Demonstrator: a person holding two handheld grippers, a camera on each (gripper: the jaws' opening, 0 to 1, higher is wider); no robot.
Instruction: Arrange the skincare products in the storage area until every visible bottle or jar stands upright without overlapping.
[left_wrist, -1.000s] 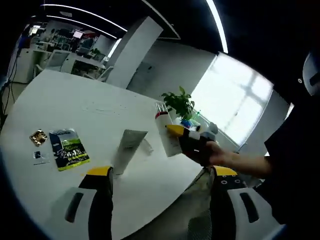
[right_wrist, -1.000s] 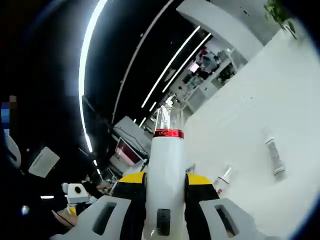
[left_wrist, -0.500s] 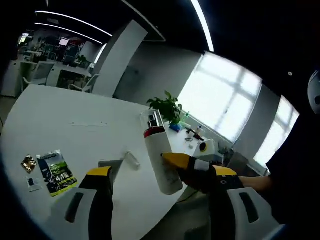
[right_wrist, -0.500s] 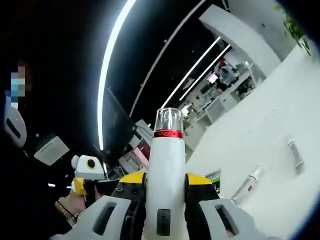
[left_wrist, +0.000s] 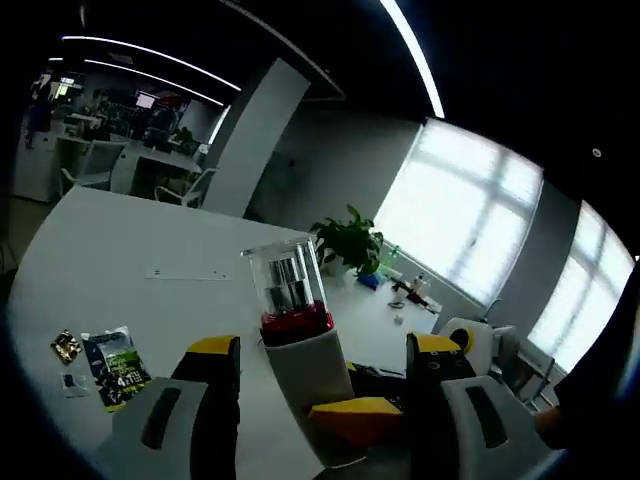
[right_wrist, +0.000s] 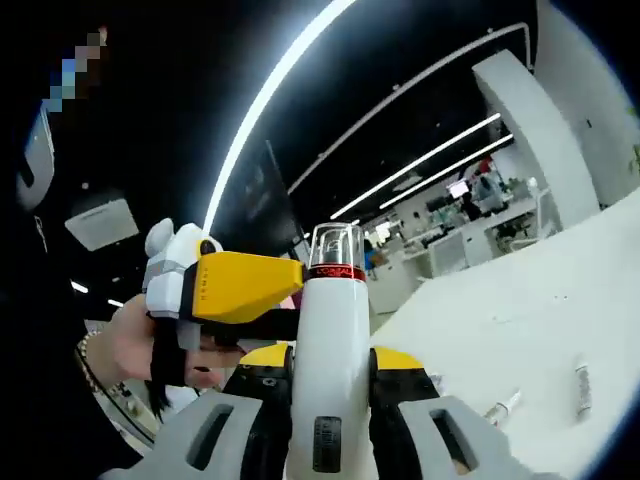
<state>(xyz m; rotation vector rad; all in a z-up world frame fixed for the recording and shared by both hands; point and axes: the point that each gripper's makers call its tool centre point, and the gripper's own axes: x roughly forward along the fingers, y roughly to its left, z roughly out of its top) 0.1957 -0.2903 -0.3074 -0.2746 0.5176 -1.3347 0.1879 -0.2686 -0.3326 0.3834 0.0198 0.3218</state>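
White bottle (right_wrist: 330, 340) between right hand-held gripper (right_wrist: 330, 385) jaws

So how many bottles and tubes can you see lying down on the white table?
2 in the right gripper view: one tube near the right edge, one slim bottle left of it. The tall white bottle is held in the right gripper, not lying. More may be hidden.

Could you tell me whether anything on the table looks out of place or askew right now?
Yes. In the right gripper view two small tubes lie flat on the white table rather than standing. The white bottle with the clear cap is off the table, clamped in the right gripper. A green sachet lies flat too.
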